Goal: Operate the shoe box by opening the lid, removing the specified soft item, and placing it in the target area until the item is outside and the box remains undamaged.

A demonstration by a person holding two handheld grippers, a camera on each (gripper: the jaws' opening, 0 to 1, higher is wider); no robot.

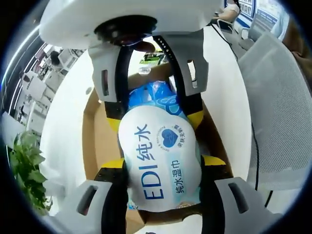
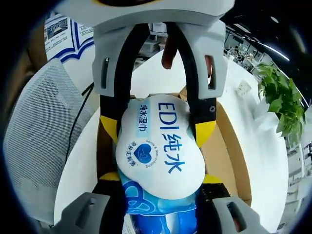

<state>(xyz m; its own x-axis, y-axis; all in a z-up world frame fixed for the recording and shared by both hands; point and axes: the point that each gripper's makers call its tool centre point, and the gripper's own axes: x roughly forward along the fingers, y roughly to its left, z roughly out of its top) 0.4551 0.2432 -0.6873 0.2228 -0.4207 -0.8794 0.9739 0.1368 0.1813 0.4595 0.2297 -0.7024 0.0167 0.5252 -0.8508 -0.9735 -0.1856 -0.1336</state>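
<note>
Wipes pack (image 1: 161, 163) lies lengthwise above the open shoe box (image 1: 92, 141); left gripper (image 1: 163, 168) and right gripper (image 2: 158, 165) clamp opposite ends.

wipes pack (image 1: 161, 163) | "EDI 纯水" | "纯水湿巾" (small print unreadable)

The setting is an open-plan office. A large round white desk (image 1: 222, 92) carries the work. A grey mesh office chair (image 2: 36, 131) stands just beside the desk edge, and a black cable (image 1: 254, 156) hangs over that edge. A green potted plant (image 2: 280, 100) sits near the opposite edge. Beyond the desk, rows of workstations (image 1: 36, 85) with monitors extend into the background, under long ceiling light strips (image 2: 270, 46).
</note>
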